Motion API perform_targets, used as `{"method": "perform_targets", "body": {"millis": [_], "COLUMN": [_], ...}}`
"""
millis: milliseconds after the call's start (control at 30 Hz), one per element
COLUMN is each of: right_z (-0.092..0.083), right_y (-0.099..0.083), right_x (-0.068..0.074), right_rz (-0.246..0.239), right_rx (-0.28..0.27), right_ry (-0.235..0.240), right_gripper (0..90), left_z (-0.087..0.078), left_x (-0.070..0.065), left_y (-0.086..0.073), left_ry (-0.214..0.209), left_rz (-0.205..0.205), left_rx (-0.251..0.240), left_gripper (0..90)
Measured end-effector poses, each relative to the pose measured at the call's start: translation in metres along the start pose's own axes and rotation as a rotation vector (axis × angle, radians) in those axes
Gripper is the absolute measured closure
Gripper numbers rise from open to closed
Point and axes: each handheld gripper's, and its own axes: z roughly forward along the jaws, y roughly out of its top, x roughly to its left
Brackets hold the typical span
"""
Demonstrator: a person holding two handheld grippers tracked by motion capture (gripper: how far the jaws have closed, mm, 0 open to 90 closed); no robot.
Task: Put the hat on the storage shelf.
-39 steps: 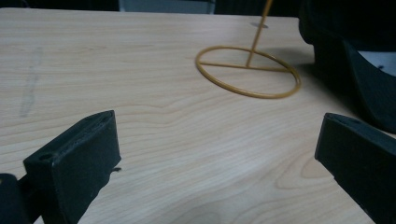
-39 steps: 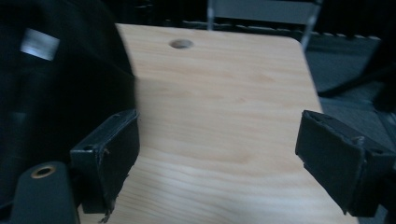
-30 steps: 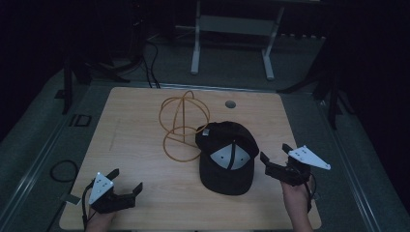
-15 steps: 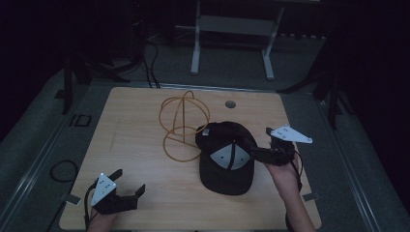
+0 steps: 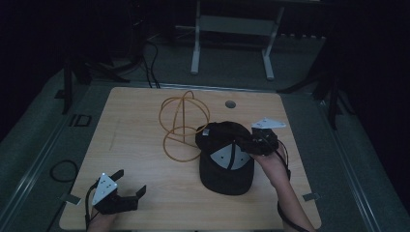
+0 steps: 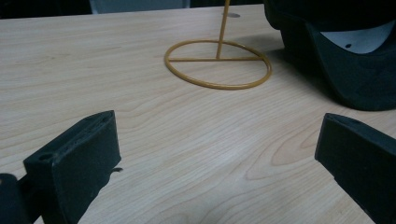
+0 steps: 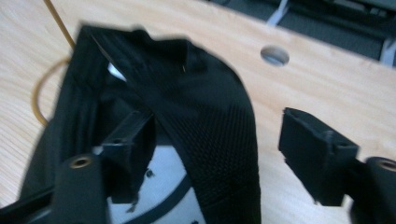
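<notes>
A black cap (image 5: 217, 140) lies upside down on the wooden table (image 5: 135, 121), its white lining label facing up. My right gripper (image 5: 246, 145) is at the cap's right side, held by a hand. In the right gripper view the cap's mesh wall (image 7: 205, 93) runs between the jaws of that gripper (image 7: 219, 130): one jaw is inside the cap, the other outside with a gap of bare table. The jaws have just been closing, and the outer pad does not press the cloth. My left gripper (image 5: 130, 181) stands open near the front left edge, nothing between the jaws of that gripper (image 6: 217, 140).
A yellow wire hat stand (image 5: 180, 159) stands just left of the cap; its base ring (image 6: 217, 85) lies ahead of the left gripper. A round cable hole (image 5: 230, 104) sits near the table's far edge. Metal frame legs and cables are on the dark floor beyond.
The right gripper has moved left and away from the person, from beside the cap to over its rim, and its jaws stand narrower. The left gripper has stayed put.
</notes>
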Motion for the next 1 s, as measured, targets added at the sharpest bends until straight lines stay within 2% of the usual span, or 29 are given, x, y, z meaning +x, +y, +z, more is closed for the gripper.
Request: {"method": "perform_targets", "body": {"millis": [167, 367, 400, 533, 767, 933, 1000], "right_z": [0.013, 0.021, 0.022, 0.024, 0.024, 0.02, 0.013], "right_y": [-0.009, -0.014, -0.014, -0.014, -0.01, -0.008, -0.005], "right_x": [0.001, 0.002, 0.002, 0.001, 0.003, 0.004, 0.005], "right_rz": [-0.002, -0.013, -0.017, -0.004, -0.008, 0.004, 0.016], "right_rx": [0.074, 0.124, 0.129, 0.137, 0.146, 0.116, 0.074], "right_ry": [-0.055, -0.137, -0.143, -0.135, -0.134, -0.124, -0.114], "right_gripper": [45.4, 68.7, 74.5, 87.4, 89.0, 89.1, 89.1], "left_z": [0.0, 0.001, 0.001, 0.001, 0.001, 0.001, 0.001], "left_x": [0.0, 0.001, 0.001, 0.001, 0.002, 0.001, 0.001], "left_y": [0.0, -0.001, -0.001, -0.001, -0.001, -0.001, -0.001], "left_ry": [-0.006, -0.008, -0.009, -0.012, -0.015, -0.015, -0.02], "left_rz": [-0.002, -0.004, -0.004, -0.005, -0.011, -0.011, -0.014], "left_rx": [0.002, 0.007, 0.007, 0.009, 0.008, 0.01, 0.01], "left_gripper": [0.3, 0.3, 0.3, 0.3, 0.3, 0.3, 0.3]}}
